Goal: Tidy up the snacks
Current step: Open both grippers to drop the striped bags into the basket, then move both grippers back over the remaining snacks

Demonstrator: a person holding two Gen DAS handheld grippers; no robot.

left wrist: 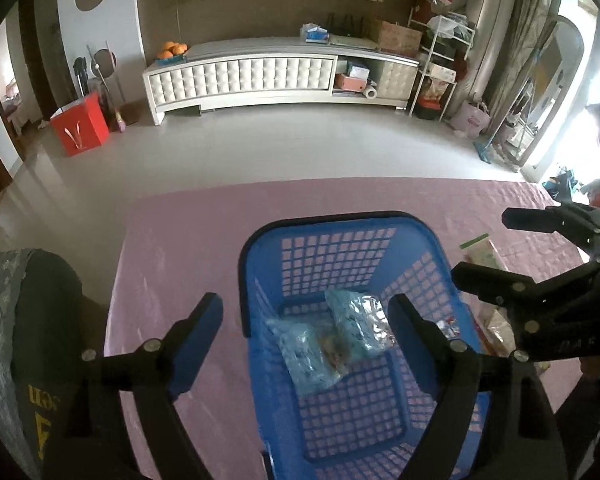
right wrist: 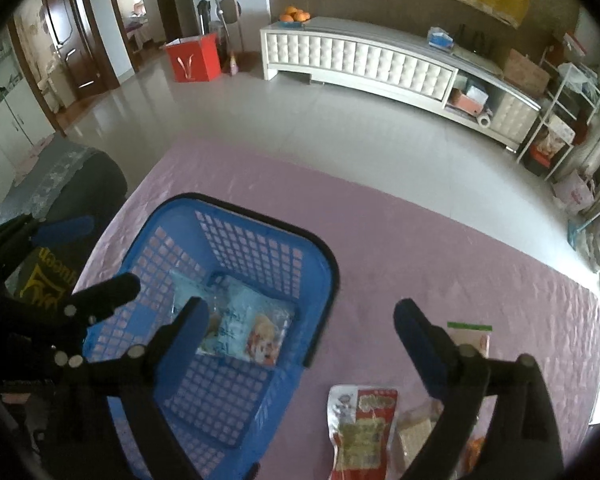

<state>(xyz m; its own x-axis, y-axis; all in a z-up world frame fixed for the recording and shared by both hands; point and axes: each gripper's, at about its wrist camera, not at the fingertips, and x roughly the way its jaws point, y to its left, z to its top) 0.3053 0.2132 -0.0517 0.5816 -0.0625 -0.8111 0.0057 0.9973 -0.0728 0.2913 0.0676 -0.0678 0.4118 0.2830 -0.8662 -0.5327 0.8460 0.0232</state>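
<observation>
A blue plastic basket [left wrist: 332, 220] stands on the pink-covered table. Two light blue snack packets [left wrist: 312, 356] lie on its floor, one partly over the other, and the right wrist view shows a cartoon print on them [right wrist: 252, 328]. My left gripper [left wrist: 305, 302] hangs open above the basket's left side, with nothing between its fingers. My right gripper [right wrist: 300, 306] is open and empty over the basket's right rim [right wrist: 320, 280] and the table. Right of the basket lie a red packet [right wrist: 360, 428], a beige packet [right wrist: 416, 436] and a green-topped packet [right wrist: 470, 334].
The pink tablecloth [left wrist: 180, 240] ends at the far edge, with tiled floor beyond. A dark cushion with yellow print [left wrist: 40, 320] sits off the table's left edge. A white low cabinet [left wrist: 260, 76] and a red box [left wrist: 80, 128] stand far back.
</observation>
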